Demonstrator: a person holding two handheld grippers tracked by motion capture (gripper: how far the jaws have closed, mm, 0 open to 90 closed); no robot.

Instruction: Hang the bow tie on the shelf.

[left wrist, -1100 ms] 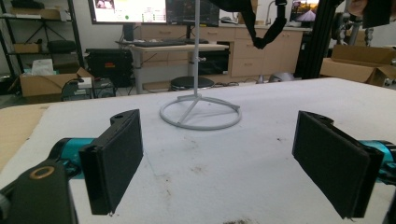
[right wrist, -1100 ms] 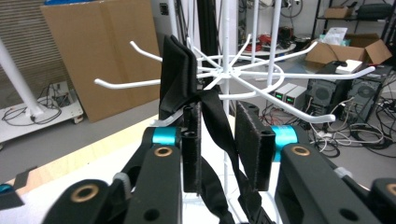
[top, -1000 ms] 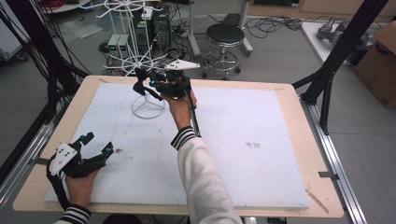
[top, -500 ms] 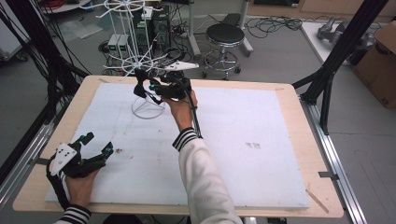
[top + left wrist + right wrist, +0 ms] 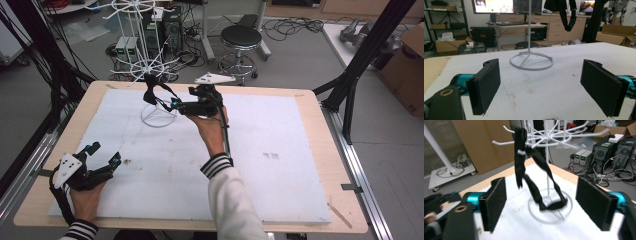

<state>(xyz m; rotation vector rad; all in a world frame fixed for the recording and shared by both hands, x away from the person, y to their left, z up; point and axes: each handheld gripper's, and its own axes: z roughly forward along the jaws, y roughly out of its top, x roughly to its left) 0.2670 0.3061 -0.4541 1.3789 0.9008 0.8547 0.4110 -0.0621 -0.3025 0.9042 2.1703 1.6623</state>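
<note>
A black strap is seen hung on a hook of the white wire rack at the table's far left. The right gripper is held near it, jaws apart and empty. The left gripper is rested at the near left, jaws spread.

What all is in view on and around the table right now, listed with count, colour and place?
Mat: one, white, covering the wooden table.
Rack: one, white wire, ring base on the mat's far left, hooked arms up top.
Strap: one, black, hanging from a rack hook.
Stool: one, black seat, on the floor beyond the table.
Cardboard box: one, brown, floor at far right.
Right gripper: one, black, raised, fingers open, facing the strap.
Left gripper: one, black, near left corner of the mat, fingers open.
</note>
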